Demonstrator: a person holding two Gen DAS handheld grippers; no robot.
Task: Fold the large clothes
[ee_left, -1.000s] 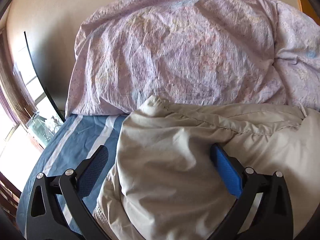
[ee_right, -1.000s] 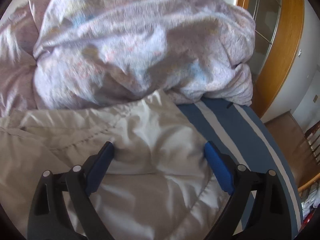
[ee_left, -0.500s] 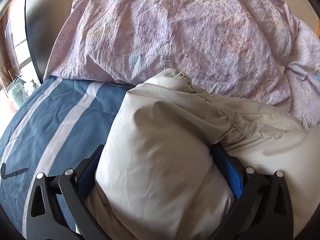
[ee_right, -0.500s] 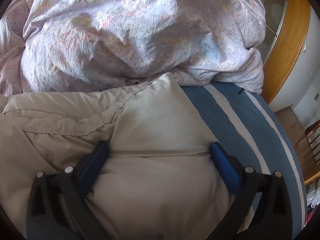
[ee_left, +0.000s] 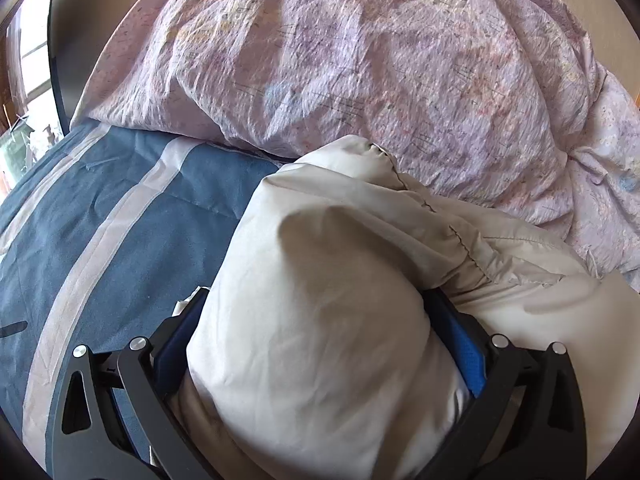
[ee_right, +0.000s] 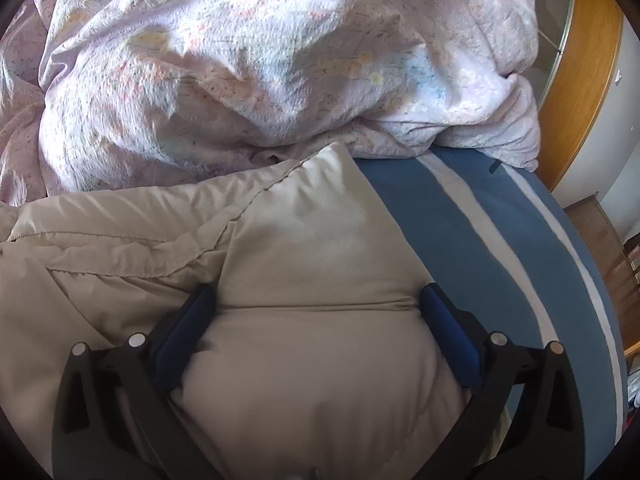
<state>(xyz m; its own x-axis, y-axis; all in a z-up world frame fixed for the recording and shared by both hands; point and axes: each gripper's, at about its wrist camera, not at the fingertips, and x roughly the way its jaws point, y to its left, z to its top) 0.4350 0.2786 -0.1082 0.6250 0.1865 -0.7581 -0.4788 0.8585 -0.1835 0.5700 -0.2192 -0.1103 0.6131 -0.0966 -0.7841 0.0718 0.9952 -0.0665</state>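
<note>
A large beige padded jacket point(ee_left: 340, 300) lies on a blue bed cover with white stripes point(ee_left: 120, 220). My left gripper point(ee_left: 316, 312) is closed around a thick puffy fold at the jacket's left corner, with blue pads point(ee_left: 464, 344) pressing both sides. In the right wrist view, my right gripper point(ee_right: 316, 308) is closed around the jacket's point(ee_right: 312, 264) right corner in the same way, and blue fingers point(ee_right: 448, 332) dent the padding. The fabric bulges up between both sets of fingers.
A crumpled pink floral duvet point(ee_left: 360, 60) is heaped just behind the jacket and also shows in the right wrist view point(ee_right: 260, 60). A wooden wardrobe frame point(ee_right: 584, 80) stands at the right. A window point(ee_left: 24, 60) is at the far left.
Both grippers have pushed forward and closed in on the jacket's corners. The fabric now bulges between the fingers. The duvet looks closer.
</note>
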